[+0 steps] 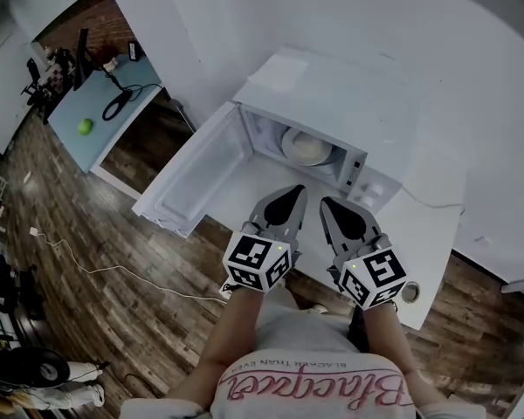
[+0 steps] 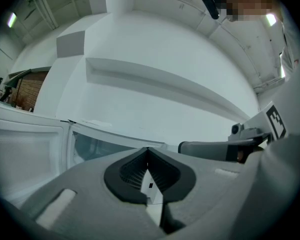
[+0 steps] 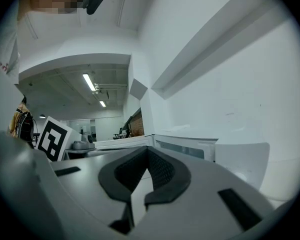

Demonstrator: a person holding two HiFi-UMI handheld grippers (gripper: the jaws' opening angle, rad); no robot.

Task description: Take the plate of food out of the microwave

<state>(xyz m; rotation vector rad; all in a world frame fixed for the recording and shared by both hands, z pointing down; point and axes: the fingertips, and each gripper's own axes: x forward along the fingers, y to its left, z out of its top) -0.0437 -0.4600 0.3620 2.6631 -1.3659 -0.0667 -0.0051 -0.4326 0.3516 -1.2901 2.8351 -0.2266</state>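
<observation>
The plate [image 1: 306, 147] lies partly hidden inside the microwave [image 1: 332, 94], contents indistinct

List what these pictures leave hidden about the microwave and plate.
Head view: food on the plate too small to identify; the microwave casing hides its far part.
Left gripper view: left gripper blocks the microwave's inside; no plate visible.
Right gripper view: right gripper does likewise.

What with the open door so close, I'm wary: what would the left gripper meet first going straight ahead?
Not the door, which stands off to its left. The left gripper points into the open microwave, so the plate inside is probably first, though depth is unclear.
</observation>
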